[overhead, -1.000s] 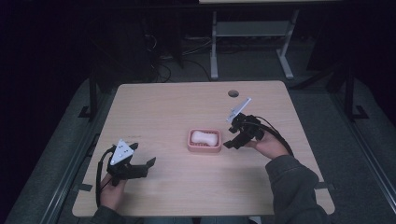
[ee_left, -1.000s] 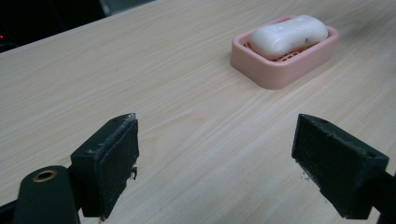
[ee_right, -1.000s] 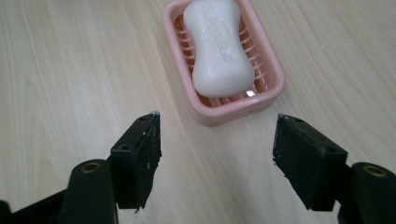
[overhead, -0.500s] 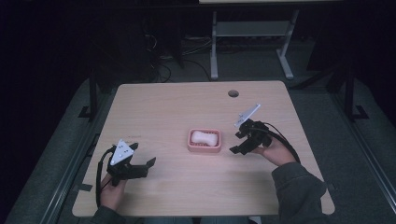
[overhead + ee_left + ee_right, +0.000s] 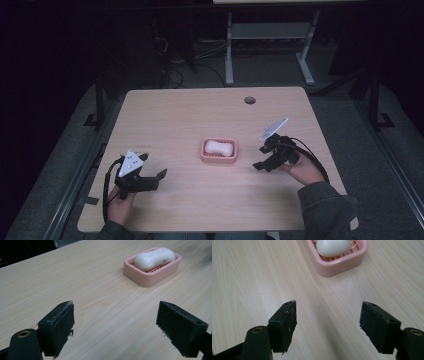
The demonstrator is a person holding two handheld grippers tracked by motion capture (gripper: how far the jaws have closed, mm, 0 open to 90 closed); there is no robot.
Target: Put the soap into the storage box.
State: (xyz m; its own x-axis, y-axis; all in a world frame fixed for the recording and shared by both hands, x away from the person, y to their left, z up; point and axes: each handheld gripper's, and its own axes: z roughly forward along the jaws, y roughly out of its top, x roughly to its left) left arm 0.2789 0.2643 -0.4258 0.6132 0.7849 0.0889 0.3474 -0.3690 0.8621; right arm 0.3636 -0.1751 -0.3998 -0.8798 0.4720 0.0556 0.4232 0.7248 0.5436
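Two tongs are in use, one per hand. The left gripper (image 5: 159,176) rests low over the near-left part of the table (image 5: 175,115); its jaws stand wide apart with bare wood between them. The right gripper (image 5: 261,157) sits just right of the soap dish (image 5: 218,158); its jaws have just been opening and now stand wide, with nothing between them. One pink soap dish lies near the middle of the table, holding one white soap bar (image 5: 218,147) on its slotted floor. In the left gripper view the dish (image 5: 150,277) lies ahead to the upper right; in the right gripper view it (image 5: 332,268) lies straight ahead. One round cable hole (image 5: 249,100) marks the far edge.
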